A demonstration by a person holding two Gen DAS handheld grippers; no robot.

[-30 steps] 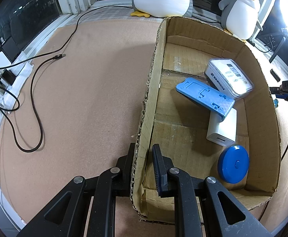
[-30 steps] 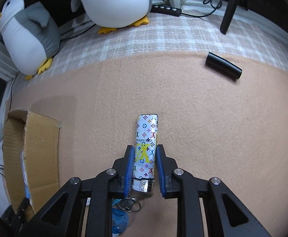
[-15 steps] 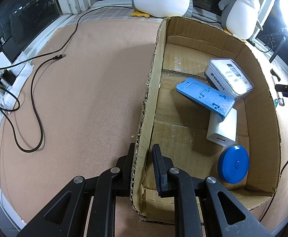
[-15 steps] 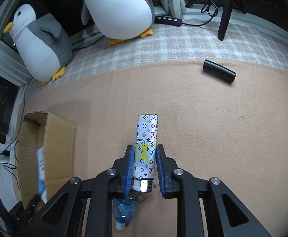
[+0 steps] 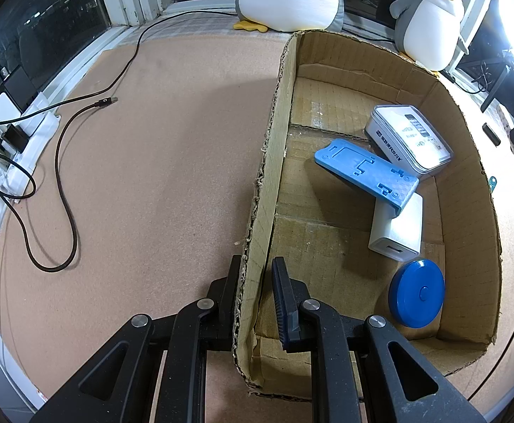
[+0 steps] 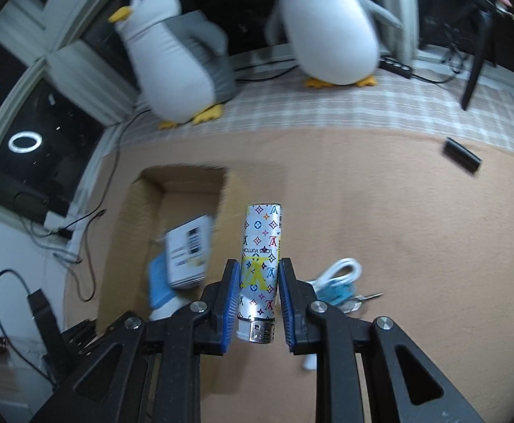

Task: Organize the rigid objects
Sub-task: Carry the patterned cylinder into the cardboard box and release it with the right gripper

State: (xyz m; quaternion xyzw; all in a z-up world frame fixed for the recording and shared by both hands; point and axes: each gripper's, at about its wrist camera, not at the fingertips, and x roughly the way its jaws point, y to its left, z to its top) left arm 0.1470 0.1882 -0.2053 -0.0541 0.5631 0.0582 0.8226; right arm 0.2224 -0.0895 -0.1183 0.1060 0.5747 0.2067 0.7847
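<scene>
My right gripper (image 6: 258,294) is shut on a patterned lighter (image 6: 261,261) and holds it in the air beside the cardboard box (image 6: 130,218). My left gripper (image 5: 255,292) is shut on the box's left wall (image 5: 267,162). Inside the box lie a blue phone stand (image 5: 366,172), a white boxed item (image 5: 408,137), a white charger (image 5: 398,232) and a blue round disc (image 5: 417,292).
Two plush penguins (image 6: 324,24) stand at the back by the window. A black cylinder (image 6: 461,155) lies on the brown mat at the right. A white cable and blue item (image 6: 338,282) lie under my right gripper. Black cables (image 5: 63,176) lie left of the box.
My right gripper has lifted the lighter off the mat and swung left toward the box. The left gripper and box have stayed still.
</scene>
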